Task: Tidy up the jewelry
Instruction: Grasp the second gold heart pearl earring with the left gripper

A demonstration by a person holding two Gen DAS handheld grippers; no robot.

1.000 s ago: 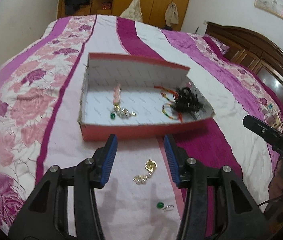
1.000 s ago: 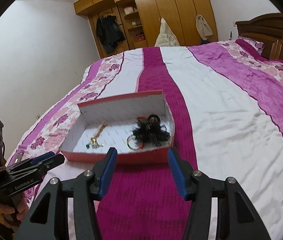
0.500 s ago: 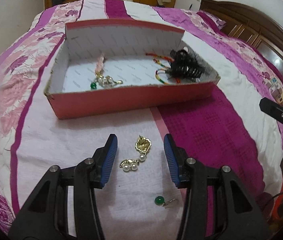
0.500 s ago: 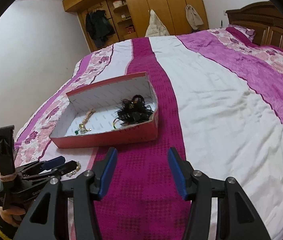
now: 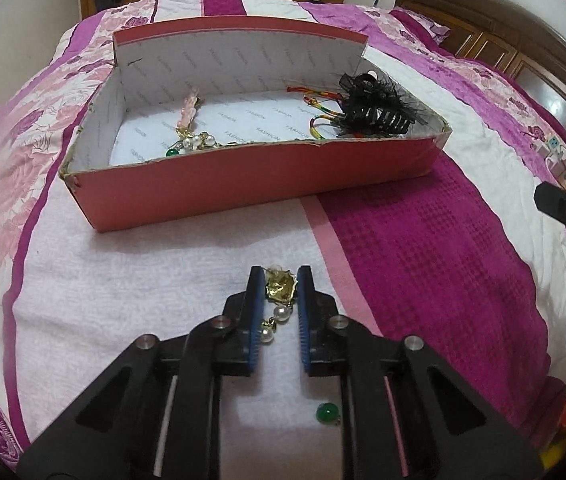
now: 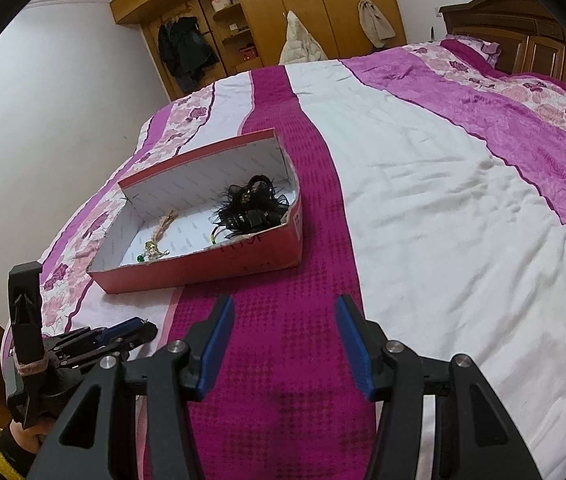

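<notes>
Gold pearl-drop earring [image 5: 280, 295] lies on the bedspread [image 5: 123, 300] before the red box [image 5: 251, 188].

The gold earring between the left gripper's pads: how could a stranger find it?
On the bedspread, find the red box. In front of it, the gold earring sits pinched in the left gripper. Unlike the loose green bead, it dangles two pearls.

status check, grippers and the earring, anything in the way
Left gripper just closed on gold earring, on the bed. Right gripper open, empty. Path to box clear; green bead loose behind.
</notes>
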